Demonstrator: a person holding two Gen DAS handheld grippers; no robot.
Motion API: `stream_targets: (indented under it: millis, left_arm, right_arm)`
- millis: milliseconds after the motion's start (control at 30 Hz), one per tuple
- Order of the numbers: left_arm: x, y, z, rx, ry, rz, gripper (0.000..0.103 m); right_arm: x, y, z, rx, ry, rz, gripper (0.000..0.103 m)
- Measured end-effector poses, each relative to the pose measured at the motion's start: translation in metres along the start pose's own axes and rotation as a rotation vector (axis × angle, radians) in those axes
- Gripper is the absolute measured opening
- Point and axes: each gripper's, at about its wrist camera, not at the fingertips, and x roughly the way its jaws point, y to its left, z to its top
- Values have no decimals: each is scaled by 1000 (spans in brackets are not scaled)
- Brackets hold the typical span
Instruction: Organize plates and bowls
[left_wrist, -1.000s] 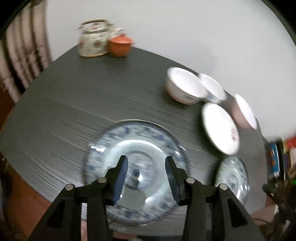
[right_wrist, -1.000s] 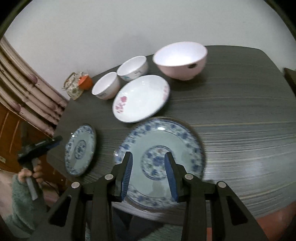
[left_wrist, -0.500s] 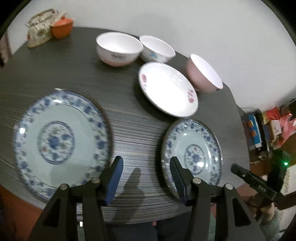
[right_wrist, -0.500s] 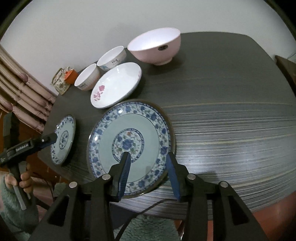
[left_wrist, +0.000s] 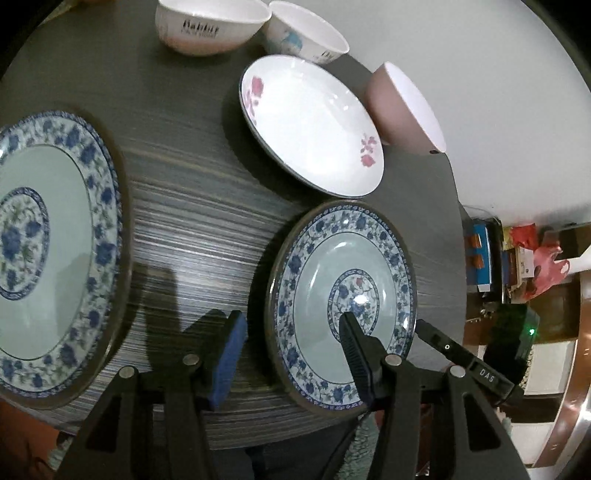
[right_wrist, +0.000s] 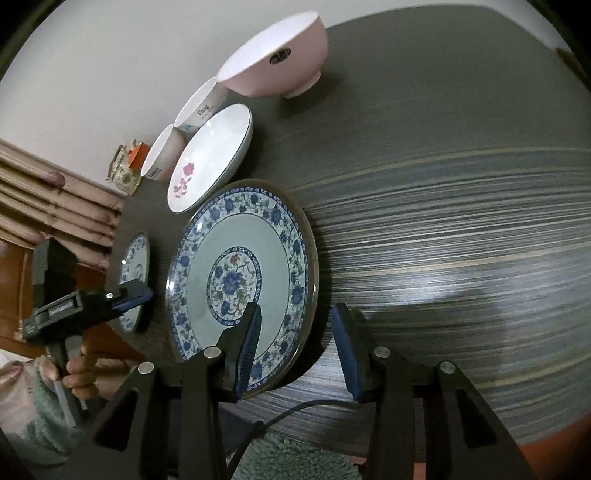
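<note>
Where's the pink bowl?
The pink bowl sits at the table's far edge by the wall, beside the flowered white plate.

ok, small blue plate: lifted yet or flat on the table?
Flat on the table. The small blue plate lies level; left gripper jaws straddle its rim, open.

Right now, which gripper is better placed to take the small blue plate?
Left. The left gripper has its open fingers astride the small blue plate rim; the right gripper straddles the large blue plate instead.

A dark striped table (right_wrist: 461, 184) carries two blue-patterned plates (left_wrist: 343, 306), a white floral plate (left_wrist: 310, 122) and three bowls (left_wrist: 207, 26).
</note>
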Motion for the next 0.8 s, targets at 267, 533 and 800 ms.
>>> stream_targets:
  millis: [267,533,800]
  left_arm:
    - [11,0,5,0,18,5,53]
    - [19,0,6,10,38,-14,51]
    - [26,1,6,28,54,16,27]
  right_arm:
    - [13,-5,9,3,28,21,39]
    - [20,-9,14,19,38,44,31]
    - [27,-9,15,24,44,45,16]
